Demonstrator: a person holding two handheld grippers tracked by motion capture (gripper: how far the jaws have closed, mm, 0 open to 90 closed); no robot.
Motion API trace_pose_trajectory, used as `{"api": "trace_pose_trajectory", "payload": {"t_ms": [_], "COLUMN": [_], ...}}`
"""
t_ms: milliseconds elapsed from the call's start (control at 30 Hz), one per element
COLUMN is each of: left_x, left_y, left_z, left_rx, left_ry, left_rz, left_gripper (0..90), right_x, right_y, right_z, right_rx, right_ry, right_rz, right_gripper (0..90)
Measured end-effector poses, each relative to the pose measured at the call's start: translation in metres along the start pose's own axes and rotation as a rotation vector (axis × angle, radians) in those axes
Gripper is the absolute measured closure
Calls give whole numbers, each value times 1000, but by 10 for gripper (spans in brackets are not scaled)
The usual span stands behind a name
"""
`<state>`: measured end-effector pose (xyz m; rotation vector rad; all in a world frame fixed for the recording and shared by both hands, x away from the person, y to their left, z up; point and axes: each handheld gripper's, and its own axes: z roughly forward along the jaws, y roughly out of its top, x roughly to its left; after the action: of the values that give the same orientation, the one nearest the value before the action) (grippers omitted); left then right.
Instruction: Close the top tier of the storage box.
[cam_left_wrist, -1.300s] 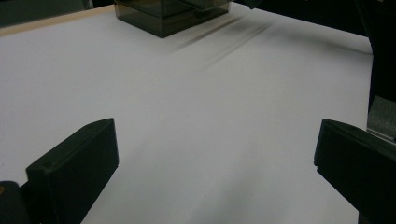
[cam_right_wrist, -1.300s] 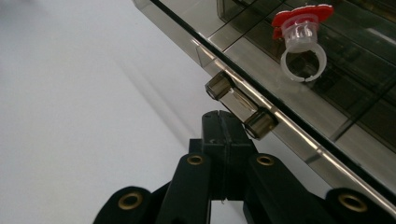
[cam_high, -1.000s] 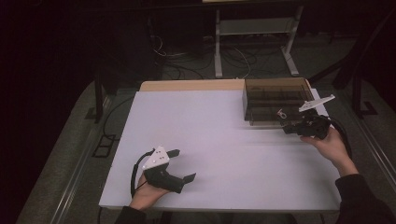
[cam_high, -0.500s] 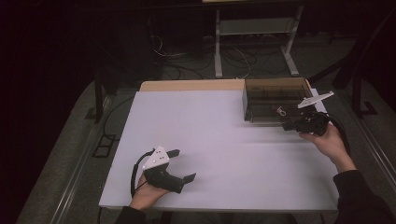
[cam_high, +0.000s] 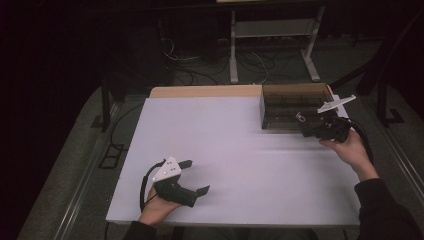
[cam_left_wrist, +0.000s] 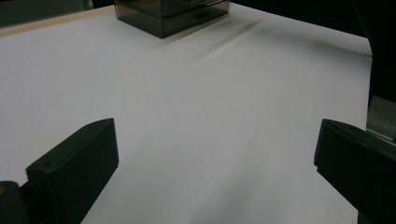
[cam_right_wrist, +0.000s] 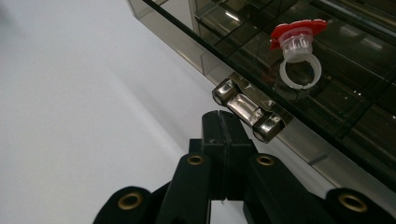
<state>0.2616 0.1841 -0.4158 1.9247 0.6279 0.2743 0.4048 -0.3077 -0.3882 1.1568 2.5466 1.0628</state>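
A smoky see-through box (cam_high: 292, 100) with compartments stands at the table's far right. A clear plastic ring with a red top (cam_right_wrist: 299, 51) lies at its lid; I cannot tell whether it is on the lid or under it. The ring (cam_high: 298, 117) sits close to the box's front edge. My right gripper (cam_right_wrist: 223, 119) is shut with nothing between its jaws, its tips just short of the box's metal latch (cam_right_wrist: 247, 109). From above, the right gripper (cam_high: 305, 131) points at the box front. My left gripper (cam_high: 197, 176) rests open near the front left, holding nothing.
The white table top (cam_high: 240, 145) lies bare between the two hands. In the left gripper view the box (cam_left_wrist: 173, 14) stands far off beyond the open left gripper (cam_left_wrist: 215, 172). A tan strip (cam_high: 205, 91) runs along the table's far edge. Dark floor, cables and a stand lie beyond.
The right gripper has edged slightly up toward the box front, still shut. The left hand and its gripper have stayed put.
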Motion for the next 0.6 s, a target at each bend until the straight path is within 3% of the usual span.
{"api": "trace_pose_trajectory", "payload": {"t_ms": [600], "left_x": [0], "left_y": [0], "left_z": [0], "left_rx": [1], "left_ry": [0], "left_rz": [0], "left_gripper": [0], "right_x": [-4], "right_y": [6], "right_z": [3], "right_rx": [7], "right_ry": [-9], "right_rz": [3], "right_gripper": [892]}}
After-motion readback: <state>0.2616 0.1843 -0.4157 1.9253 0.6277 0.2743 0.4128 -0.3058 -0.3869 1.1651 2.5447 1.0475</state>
